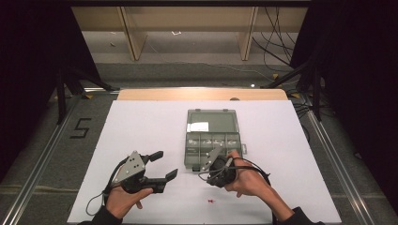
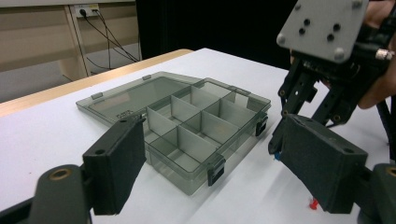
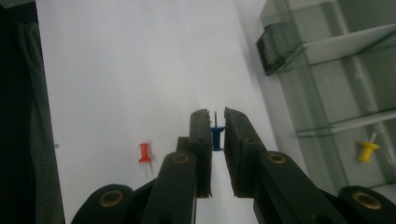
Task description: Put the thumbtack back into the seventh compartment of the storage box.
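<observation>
Left gripper: jaws apart, holding nothing, over the white table. Red pin: loose on table, near edge. Right gripper: jaws clamped on blue pin, beside open box. Yellow pin: inside a box compartment.

— What can't you make out from above?

— The right gripper: the hand and grey plate cover its jaws at the centre. The red pushpin, lower centre, is a mere speck.

— And along the right gripper's own jaws?

— The blue pushpin is half hidden between them. The organiser box is cut off by the right edge and blurred; the yellow pushpin inside is soft too.
</observation>
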